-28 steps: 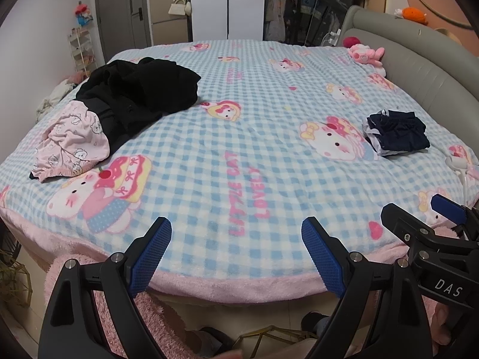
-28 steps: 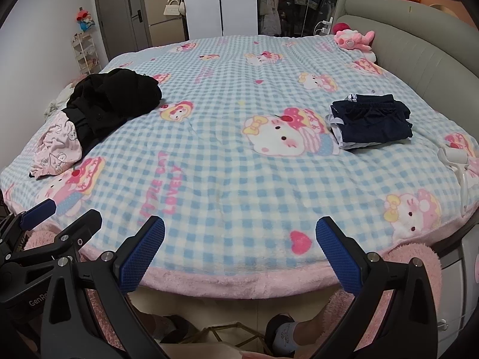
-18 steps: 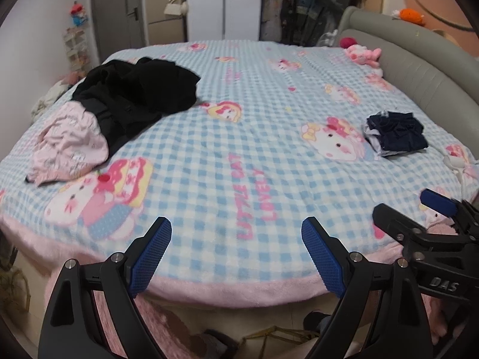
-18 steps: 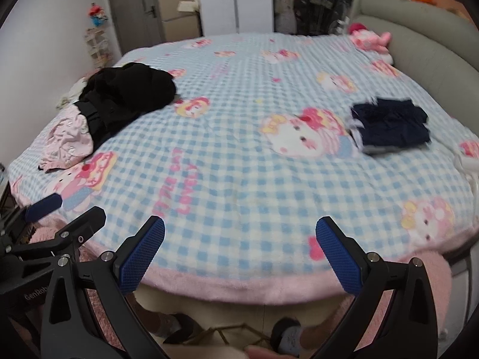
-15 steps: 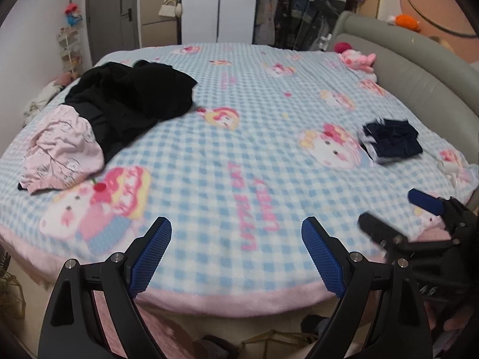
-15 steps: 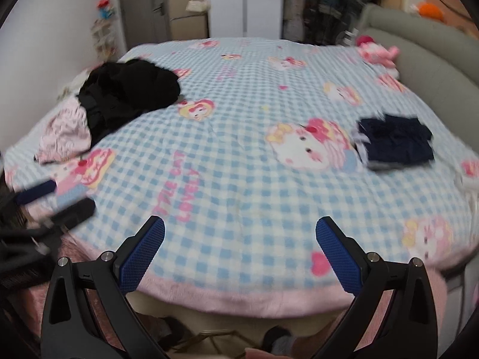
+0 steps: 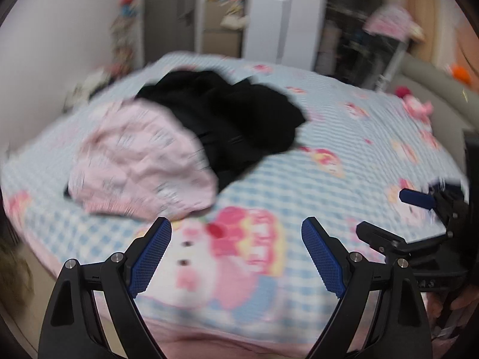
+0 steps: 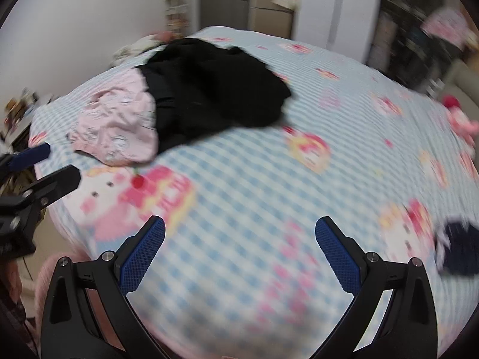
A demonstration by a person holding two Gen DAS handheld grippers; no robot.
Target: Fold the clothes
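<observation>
A crumpled pink printed garment (image 7: 134,161) (image 8: 116,125) lies on the bed's left side, partly under a heap of black clothes (image 7: 230,119) (image 8: 209,89). A folded navy garment (image 8: 458,248) rests at the right. My left gripper (image 7: 236,239) is open and empty, hovering just short of the pink garment. My right gripper (image 8: 239,236) is open and empty over the checked blanket, to the right of the left one. Both views are motion-blurred.
The bed carries a blue-and-white checked cartoon blanket (image 7: 344,155) (image 8: 299,185) with a pink edge. A grey headboard (image 7: 434,74) runs along the right with a pink plush toy (image 7: 416,106). Wardrobes and a door stand behind the bed; a shelf is at the left wall.
Both grippers have swung left and toward the pile of pink and black clothes, which now looks larger and closer. The navy folded garment has slid to the right edge. Both stay open.
</observation>
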